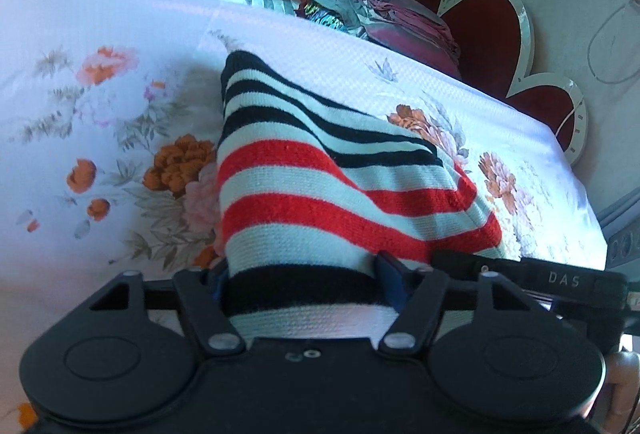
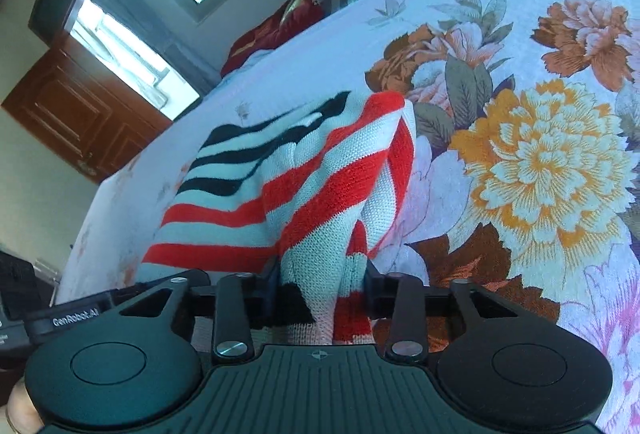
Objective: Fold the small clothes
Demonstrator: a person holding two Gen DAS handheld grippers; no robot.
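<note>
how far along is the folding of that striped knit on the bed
Early. Done: both grippers have hold of the striped knit, left gripper and right gripper each shut on its near edge. In hand: lifting that edge. Left: it still lies bunched on the floral bedsheet, with no neat fold visible.

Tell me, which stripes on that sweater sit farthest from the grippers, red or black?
The black ones. On the sweater, thin black stripes cross the far end, while broad red stripes run nearer the left gripper.
</note>
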